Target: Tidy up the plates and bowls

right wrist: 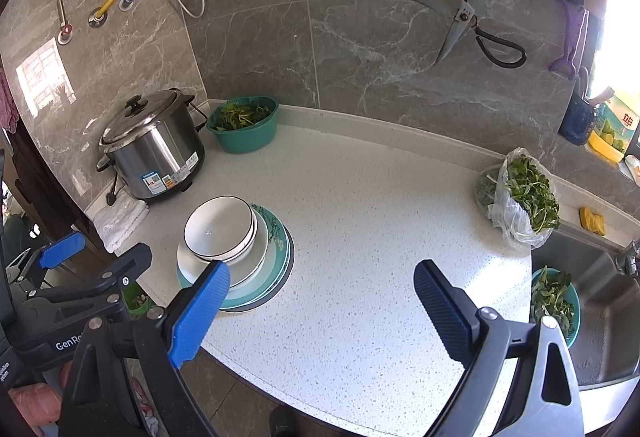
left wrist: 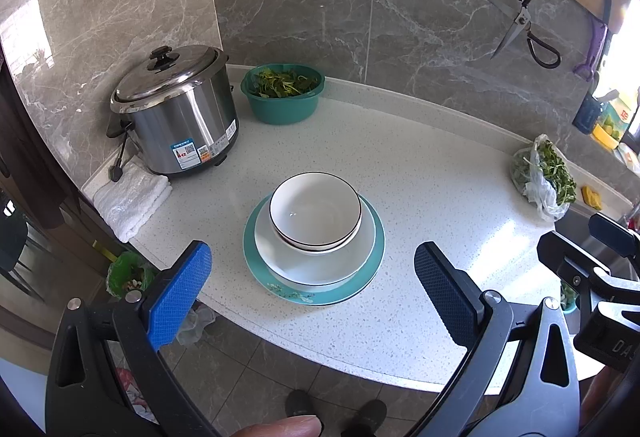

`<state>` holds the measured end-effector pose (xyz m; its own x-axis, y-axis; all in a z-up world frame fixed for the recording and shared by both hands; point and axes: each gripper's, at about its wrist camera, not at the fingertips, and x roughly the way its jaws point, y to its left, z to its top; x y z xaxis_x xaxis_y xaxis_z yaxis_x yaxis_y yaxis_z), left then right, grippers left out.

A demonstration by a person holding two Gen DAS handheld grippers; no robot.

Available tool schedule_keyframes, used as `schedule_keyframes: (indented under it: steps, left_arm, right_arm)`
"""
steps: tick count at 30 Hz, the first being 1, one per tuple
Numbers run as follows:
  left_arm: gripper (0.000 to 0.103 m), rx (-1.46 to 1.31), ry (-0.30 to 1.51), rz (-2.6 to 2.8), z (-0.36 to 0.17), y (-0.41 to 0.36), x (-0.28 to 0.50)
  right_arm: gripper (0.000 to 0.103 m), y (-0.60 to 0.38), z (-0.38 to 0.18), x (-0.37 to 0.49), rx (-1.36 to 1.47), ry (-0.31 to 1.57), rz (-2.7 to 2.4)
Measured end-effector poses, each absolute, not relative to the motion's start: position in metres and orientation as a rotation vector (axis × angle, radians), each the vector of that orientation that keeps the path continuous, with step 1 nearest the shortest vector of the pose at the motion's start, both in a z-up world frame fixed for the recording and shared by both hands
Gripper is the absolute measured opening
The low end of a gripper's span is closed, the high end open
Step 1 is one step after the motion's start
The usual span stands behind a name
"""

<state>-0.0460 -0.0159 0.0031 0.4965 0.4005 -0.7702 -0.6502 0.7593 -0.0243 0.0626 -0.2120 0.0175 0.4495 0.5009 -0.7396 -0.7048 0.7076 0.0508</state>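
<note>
Well, both tools are spread wide and hold nothing. Ahead of the left gripper (left wrist: 313,291), framed between its blue pads, sits the stack on the speckled white countertop (left wrist: 440,197): two white black-rimmed bowls (left wrist: 315,211) nested on a white plate (left wrist: 320,265), that on a teal floral plate (left wrist: 316,295). The right gripper (right wrist: 322,303) hovers beside it; the stack lies just beyond its left finger (right wrist: 198,311), with bare counter between the fingers. A steel rice cooker (left wrist: 180,113) stands farther back.
</note>
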Motion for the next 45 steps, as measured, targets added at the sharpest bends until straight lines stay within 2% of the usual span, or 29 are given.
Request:
schedule_keyframes:
  steps: [45]
  left_arm:
    - [0.103, -0.327, 0.833, 0.645, -0.0017, -0.0084, -0.0426]
  right_arm:
    - [0.095, -0.2105, 0.0173, 0.0652, -0.29, 0.816, 0.763]
